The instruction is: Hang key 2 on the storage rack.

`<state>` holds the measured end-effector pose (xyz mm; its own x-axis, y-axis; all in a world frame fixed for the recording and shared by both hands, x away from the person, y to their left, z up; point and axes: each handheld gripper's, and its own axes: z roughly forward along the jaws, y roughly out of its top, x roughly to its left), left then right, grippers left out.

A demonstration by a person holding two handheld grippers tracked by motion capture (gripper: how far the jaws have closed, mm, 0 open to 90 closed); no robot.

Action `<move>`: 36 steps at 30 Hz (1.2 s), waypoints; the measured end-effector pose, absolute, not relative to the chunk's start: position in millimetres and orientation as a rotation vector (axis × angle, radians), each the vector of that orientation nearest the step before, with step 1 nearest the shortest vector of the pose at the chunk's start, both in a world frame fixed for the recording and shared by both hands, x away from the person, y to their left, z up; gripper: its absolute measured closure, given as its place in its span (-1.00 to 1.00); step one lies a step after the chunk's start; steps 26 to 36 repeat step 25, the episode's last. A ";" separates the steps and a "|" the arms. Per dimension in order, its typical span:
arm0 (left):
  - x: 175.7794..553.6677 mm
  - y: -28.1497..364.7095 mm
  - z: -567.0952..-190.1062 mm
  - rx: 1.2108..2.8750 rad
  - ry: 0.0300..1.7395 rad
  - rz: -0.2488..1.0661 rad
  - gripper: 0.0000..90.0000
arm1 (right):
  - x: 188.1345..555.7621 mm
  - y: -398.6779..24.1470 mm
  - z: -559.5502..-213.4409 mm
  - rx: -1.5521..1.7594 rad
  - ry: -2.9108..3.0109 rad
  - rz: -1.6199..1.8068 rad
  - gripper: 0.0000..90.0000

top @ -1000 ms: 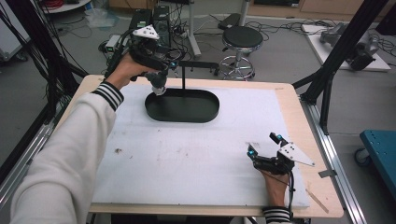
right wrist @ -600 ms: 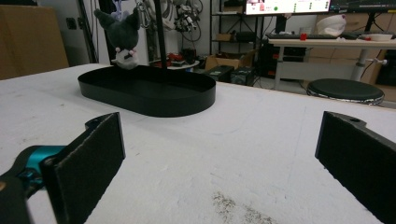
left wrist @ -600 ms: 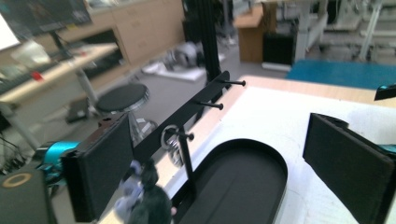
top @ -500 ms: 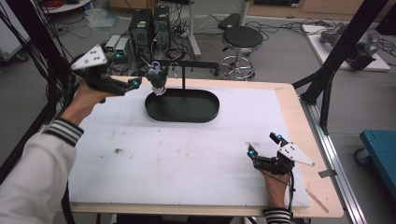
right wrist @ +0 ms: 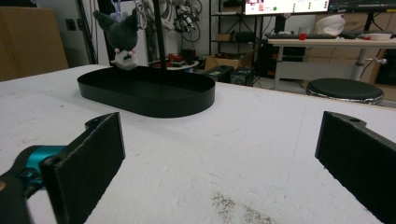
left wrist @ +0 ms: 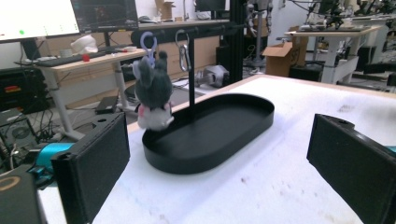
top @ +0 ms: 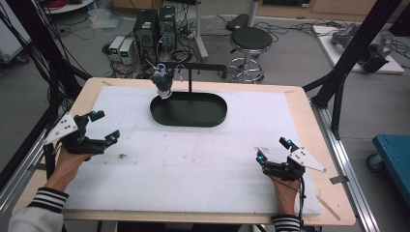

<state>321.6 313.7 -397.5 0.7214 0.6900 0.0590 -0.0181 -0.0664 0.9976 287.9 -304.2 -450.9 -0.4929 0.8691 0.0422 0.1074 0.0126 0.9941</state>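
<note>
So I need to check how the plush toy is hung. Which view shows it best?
The left gripper view: the plush toy hangs close, its ring on the stand's bar. The right gripper view crops its top at the frame edge; the high view shows it small and blurred.

L gripper point(top: 104, 127): held low at the near-left, jaws wide apart, nothing between them, pointing right and a bit fwd. L hand point(top: 67, 162) wrapped round its rear, forearm in from bottom-left, striped cuff point(top: 46, 200) at wrist.
R gripper point(top: 273, 150): near-right, jaws spread, empty, pointing up-left. R hand point(top: 286, 189) behind it, striped cuff at bottom edge.
</note>
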 end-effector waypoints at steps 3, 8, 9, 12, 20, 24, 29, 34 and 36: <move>315.1 313.3 -410.5 1.529 0.576 0.639 -0.86 | 287.7 -303.7 -450.8 1.011 1.662 1.542 -0.99; 307.2 312.8 -427.9 1.482 0.573 0.643 -0.86 | 287.6 -303.5 -450.8 1.009 1.663 1.537 -0.99; 306.5 312.7 -429.7 1.483 0.584 0.649 -0.86 | 287.7 -303.6 -450.8 1.007 1.663 1.534 -0.99; 306.1 313.1 -435.8 1.471 0.600 0.637 -0.86 | 287.7 -303.5 -450.8 1.008 1.662 1.534 -0.98; 303.7 314.7 -452.2 1.491 0.620 0.635 -0.86 | 287.6 -303.7 -450.8 1.013 1.662 1.537 -0.98; 303.7 314.1 -452.4 1.488 0.631 0.639 -0.86 | 287.8 -303.6 -450.8 1.002 1.662 1.524 -0.99; 303.3 314.2 -452.4 1.491 0.627 0.643 -0.86 | 287.7 -303.5 -450.8 1.006 1.660 1.526 -0.99; 303.3 314.2 -452.4 1.491 0.627 0.643 -0.86 | 287.7 -303.5 -450.8 1.006 1.660 1.526 -0.99; 303.3 314.2 -452.4 1.491 0.627 0.643 -0.86 | 287.7 -303.5 -450.8 1.006 1.660 1.526 -0.99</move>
